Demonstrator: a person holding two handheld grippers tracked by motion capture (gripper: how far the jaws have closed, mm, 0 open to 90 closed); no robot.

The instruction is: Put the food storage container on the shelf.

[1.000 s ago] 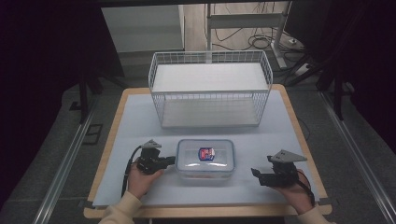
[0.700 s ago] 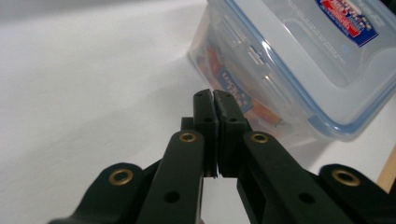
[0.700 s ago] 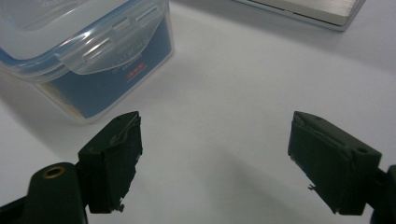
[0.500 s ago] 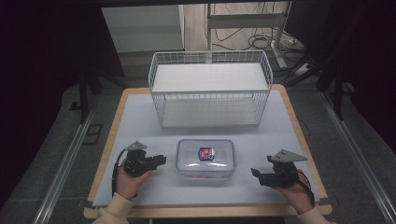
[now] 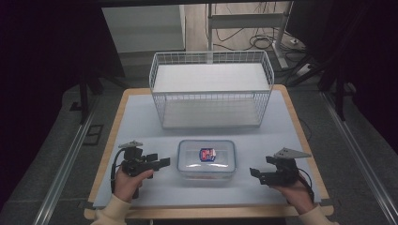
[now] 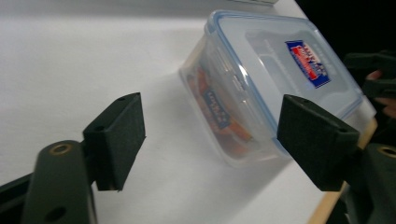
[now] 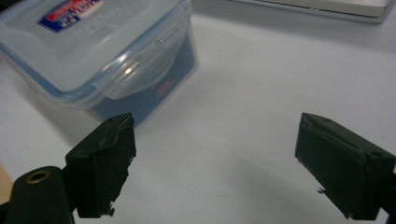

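Two grippers flank the clear plastic container, which sits lid-on at the near middle of the white table mat, in front of the white wire basket. A second ago the left gripper was up against the container's left end; now it stands off to that side, apart from it, and its jaws have just been opening, wide now, nothing between them. In the left gripper view the container lies ahead, past the black pads, untouched. The right gripper sits near the container's right end as before, its jaws also just eased wider and empty; the side latch looks folded down. Judgement: the left-end work is likely finished. Container released, free for the next step.
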